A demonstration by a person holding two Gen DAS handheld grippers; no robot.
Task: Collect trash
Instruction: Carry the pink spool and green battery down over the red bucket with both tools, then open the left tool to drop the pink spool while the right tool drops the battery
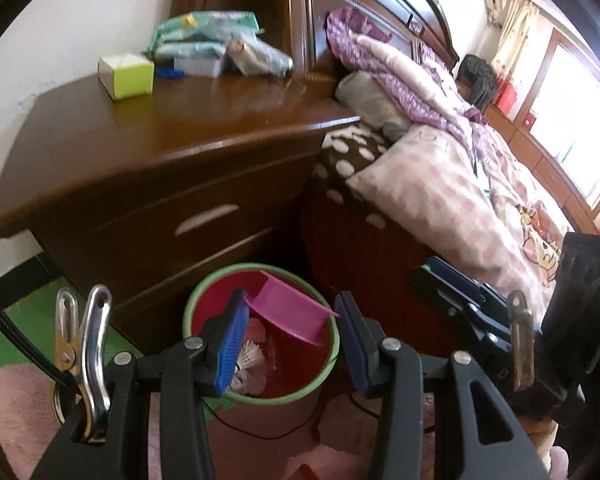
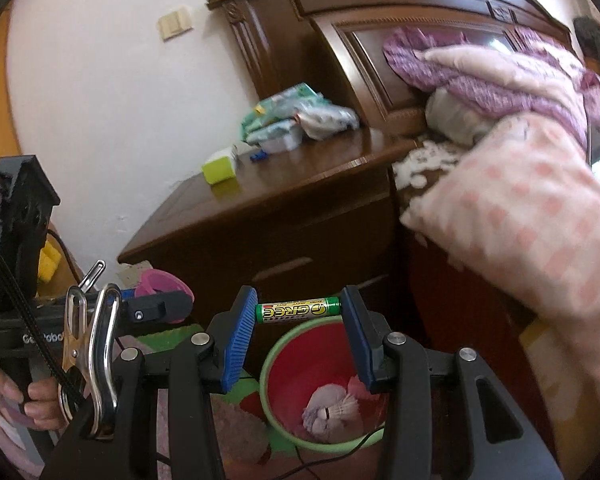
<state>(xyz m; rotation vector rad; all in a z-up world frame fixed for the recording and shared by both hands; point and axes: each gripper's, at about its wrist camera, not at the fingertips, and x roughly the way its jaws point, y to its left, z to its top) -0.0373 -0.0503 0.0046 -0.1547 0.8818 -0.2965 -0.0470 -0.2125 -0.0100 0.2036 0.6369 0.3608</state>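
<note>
My left gripper (image 1: 291, 305) is shut on a pink plastic tray piece (image 1: 288, 314), which tilts just above the mouth of a red bin with a green rim (image 1: 188, 312). White crumpled waste (image 1: 252, 364) lies in the bin. My right gripper (image 2: 299, 303) is shut on a green battery (image 2: 292, 310), held crosswise between the blue pads above the same bin (image 2: 266, 376). In the left wrist view the right gripper (image 1: 444, 284) shows at the right edge. The right wrist view has the left gripper (image 2: 168, 304) and its pink piece (image 2: 160, 280) at the left.
The bin stands on the floor between a brown nightstand (image 1: 140, 168) and the bed's side (image 1: 360, 248). A green box (image 1: 128, 74) and tissue packs (image 1: 204, 36) sit on the nightstand. Pillows (image 1: 440, 208) overhang the bed edge. A dark cable (image 1: 260, 434) runs over the pink rug.
</note>
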